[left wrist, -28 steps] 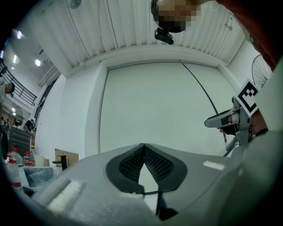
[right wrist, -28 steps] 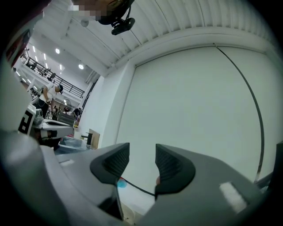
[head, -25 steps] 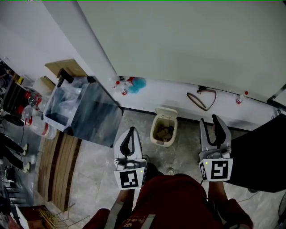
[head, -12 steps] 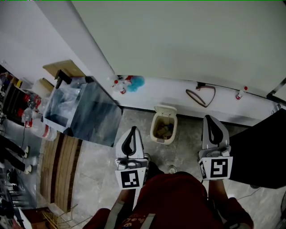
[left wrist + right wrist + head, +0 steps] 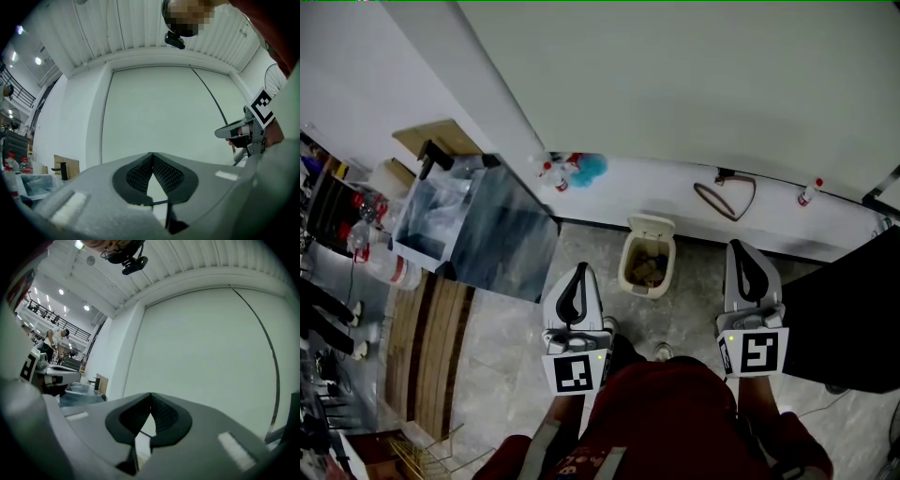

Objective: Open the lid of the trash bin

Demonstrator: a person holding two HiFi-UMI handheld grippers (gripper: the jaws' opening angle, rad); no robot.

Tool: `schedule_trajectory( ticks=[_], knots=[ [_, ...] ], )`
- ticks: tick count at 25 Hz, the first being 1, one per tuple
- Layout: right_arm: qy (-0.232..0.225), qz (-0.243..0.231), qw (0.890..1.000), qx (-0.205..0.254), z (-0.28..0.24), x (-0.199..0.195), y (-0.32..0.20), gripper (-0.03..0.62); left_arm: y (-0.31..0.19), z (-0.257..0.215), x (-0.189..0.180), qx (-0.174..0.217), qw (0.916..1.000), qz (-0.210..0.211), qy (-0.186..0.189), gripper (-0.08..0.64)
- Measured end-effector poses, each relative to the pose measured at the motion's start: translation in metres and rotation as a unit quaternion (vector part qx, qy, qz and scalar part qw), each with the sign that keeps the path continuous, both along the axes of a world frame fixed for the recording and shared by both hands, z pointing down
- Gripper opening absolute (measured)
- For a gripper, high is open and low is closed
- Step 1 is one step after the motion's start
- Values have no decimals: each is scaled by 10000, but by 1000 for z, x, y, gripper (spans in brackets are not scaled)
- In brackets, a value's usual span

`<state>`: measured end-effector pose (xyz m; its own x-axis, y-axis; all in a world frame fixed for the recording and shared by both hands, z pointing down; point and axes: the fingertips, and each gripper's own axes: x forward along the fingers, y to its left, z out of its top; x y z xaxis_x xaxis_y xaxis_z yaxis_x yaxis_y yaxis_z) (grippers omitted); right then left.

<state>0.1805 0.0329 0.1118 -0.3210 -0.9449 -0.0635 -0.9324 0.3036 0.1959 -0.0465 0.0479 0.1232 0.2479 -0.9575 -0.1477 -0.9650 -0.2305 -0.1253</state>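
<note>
Grey floor (image 5: 508, 361) with the trash bin (image 5: 644, 274) standing between and ahead of both grippers, lid (image 5: 652, 226) upright; right gripper (image 5: 746, 251), parted a second ago, now closed empty like left gripper (image 5: 578, 271), suggesting the opening is done

Right gripper (image 5: 150, 398), jaws together and empty, faces a pale wall (image 5: 206, 352).

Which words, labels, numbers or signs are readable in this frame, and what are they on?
No readable text anywhere.
Cubes on left gripper and right gripper: square marker patterns, not words.
Bottles by the wall: labels too small to read.
Trash bin: no print visible.
</note>
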Motion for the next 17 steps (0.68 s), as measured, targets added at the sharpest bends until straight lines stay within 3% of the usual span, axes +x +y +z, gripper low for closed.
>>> schedule_trajectory(
  ticks=[17],
  knots=[
    [123, 27, 9999, -47, 2, -4, 6, 0, 3, 9, -9, -78, 9999, 0, 144, 5]
  ],
)
